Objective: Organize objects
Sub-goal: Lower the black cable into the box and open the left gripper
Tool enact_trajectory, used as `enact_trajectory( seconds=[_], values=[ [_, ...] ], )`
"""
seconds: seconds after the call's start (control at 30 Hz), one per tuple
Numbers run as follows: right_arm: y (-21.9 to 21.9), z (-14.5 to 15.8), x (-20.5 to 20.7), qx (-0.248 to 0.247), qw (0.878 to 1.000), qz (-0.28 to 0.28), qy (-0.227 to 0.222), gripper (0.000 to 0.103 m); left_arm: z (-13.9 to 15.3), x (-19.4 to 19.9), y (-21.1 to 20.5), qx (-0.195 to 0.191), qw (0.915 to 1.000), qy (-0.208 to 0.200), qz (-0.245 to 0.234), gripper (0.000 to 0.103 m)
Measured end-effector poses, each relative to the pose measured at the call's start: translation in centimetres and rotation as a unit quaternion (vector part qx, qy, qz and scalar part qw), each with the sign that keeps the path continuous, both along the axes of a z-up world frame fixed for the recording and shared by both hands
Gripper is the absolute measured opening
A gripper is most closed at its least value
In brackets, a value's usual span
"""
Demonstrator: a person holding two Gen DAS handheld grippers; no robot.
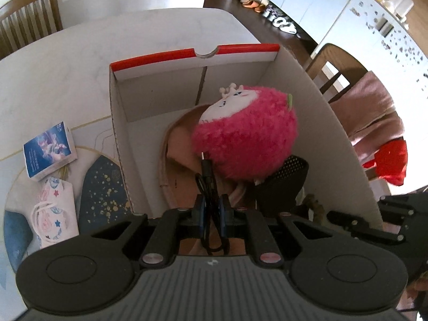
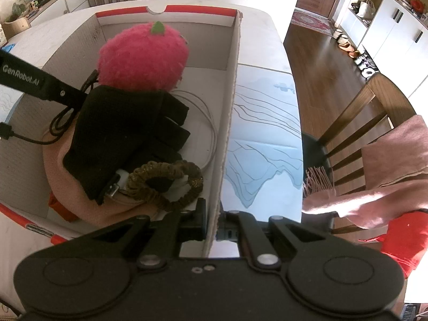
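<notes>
Left gripper (image 1: pixel 213 215) pinches black cable (image 1: pixel 207 171) above box (image 1: pixel 117 123).

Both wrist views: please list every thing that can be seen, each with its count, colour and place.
cardboard box: one, white with red rim, on the table
plush toy: one, pink, inside the box
black cable: one, black, between the left tool's pads, over the box
glove: one, black, inside the box below the toy
scrunchie: one, brown, inside the box by the right wall
white cable: one, white, on the box floor
booklet: one, blue and white, on the table left of the box
pouch: one, white with stars, below the booklet
left tool: shut on the black cable
right tool: shut on the box wall
</notes>
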State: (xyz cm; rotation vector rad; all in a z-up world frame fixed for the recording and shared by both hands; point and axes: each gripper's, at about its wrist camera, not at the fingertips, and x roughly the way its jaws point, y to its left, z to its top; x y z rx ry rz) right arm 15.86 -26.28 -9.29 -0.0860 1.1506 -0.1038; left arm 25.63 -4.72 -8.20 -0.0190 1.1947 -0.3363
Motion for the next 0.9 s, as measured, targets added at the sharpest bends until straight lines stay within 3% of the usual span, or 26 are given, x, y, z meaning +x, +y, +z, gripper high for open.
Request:
enact_trajectory(
  seconds=[0.07, 0.17, 0.23, 0.3, 0.6, 0.9],
  values=[
    [0.0, 0.0, 0.0, 0.000, 1.000, 0.000, 0.000, 0.004, 0.0, -0.1, -0.1, 0.003, 1.0000, -0.001, -0.004, 0.012],
    [0.0, 0.0, 0.0, 0.000, 1.000, 0.000, 0.000, 0.004, 0.3, -0.2, 0.2, -0.002, 1.0000, -0.006, -0.004, 0.028],
    [0.0, -0.1, 0.0, 0.000, 1.000, 0.000, 0.001, 0.004, 0.7, -0.3, 0.7, -0.017, 0.9998, -0.010, -0.003, 0.052],
    [0.0, -0.1, 0.0, 0.001, 1.000, -0.001, 0.001, 0.004, 1.2, -0.5, 1.2, -0.031, 0.9993, -0.020, -0.002, 0.060],
    [0.0, -0.1, 0.0, 0.000, 1.000, 0.000, 0.001, 0.004, 4.0, -2.2, 3.7, -0.055, 0.9973, -0.049, -0.001, 0.061],
    [0.0, -0.1, 0.0, 0.000, 1.000, 0.000, 0.001, 0.004, 6.8, -4.1, 8.0, -0.031, 0.9954, -0.088, 0.021, 0.062]
  ],
)
